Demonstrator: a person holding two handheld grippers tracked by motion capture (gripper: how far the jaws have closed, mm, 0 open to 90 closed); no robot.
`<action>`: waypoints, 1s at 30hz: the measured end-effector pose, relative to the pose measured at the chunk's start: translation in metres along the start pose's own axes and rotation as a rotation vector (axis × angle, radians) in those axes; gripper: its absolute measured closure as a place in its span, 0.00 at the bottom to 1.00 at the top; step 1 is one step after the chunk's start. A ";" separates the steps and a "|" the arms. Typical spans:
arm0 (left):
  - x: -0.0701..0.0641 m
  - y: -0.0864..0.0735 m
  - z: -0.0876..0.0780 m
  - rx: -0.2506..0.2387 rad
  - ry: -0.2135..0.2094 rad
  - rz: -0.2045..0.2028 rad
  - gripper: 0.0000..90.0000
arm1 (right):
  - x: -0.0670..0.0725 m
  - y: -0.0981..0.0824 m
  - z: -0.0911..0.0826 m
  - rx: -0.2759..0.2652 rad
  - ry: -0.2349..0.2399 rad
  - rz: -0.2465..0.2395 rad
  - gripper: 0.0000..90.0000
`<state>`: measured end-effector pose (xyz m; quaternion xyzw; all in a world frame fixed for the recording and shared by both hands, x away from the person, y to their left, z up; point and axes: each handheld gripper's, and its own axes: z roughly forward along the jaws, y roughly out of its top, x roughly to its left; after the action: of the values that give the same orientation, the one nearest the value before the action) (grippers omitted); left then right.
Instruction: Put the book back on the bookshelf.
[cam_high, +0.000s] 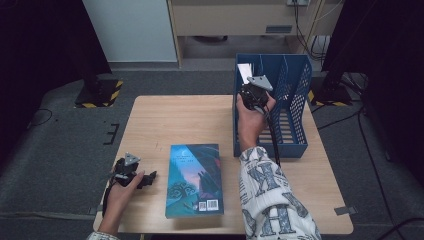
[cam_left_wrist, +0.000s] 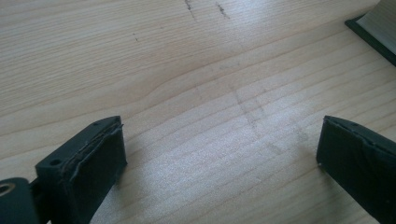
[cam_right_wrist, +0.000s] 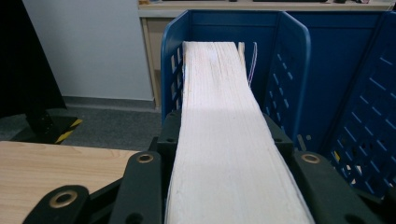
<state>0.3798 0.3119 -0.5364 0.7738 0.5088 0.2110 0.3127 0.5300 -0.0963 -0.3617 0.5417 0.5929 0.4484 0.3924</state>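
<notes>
We see a book (cam_right_wrist: 224, 140) clamped between the fingers of our right gripper (cam_high: 252, 89), its white page edges facing us and running away from the fingertips into the leftmost slot of the blue file rack (cam_right_wrist: 289, 74); its far end stands between that slot's outer wall and the first divider. The right gripper's jaws press on both covers (a firm grasp, the block filling the gap between them). In the high view the right hand holds that gripper at the near left corner of the rack, which sits at the table's (cam_high: 165, 120) far right. Well apart from those fingers, toward us, a second book (cam_high: 195, 180) with a dark teal cover lies flat on the table. Just to its left our left gripper (cam_high: 142, 180) rests low over the wood, its fingers (cam_left_wrist: 93, 158) spread wide and released, bare tabletop between them; a corner of the flat book lies beyond the right finger.
</notes>
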 end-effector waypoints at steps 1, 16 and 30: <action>0.000 0.000 0.000 0.000 0.000 0.000 0.01 | 0.000 0.000 0.002 -0.003 -0.005 0.001 0.68; 0.000 0.001 0.001 0.000 -0.001 0.003 0.01 | 0.007 -0.006 0.014 -0.002 -0.042 0.013 0.67; 0.000 0.001 0.001 -0.001 0.000 0.002 0.01 | 0.004 -0.005 0.000 -0.006 0.006 -0.035 0.62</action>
<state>0.3808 0.3115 -0.5365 0.7741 0.5079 0.2118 0.3130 0.5283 -0.0925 -0.3666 0.5285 0.6022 0.4449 0.4001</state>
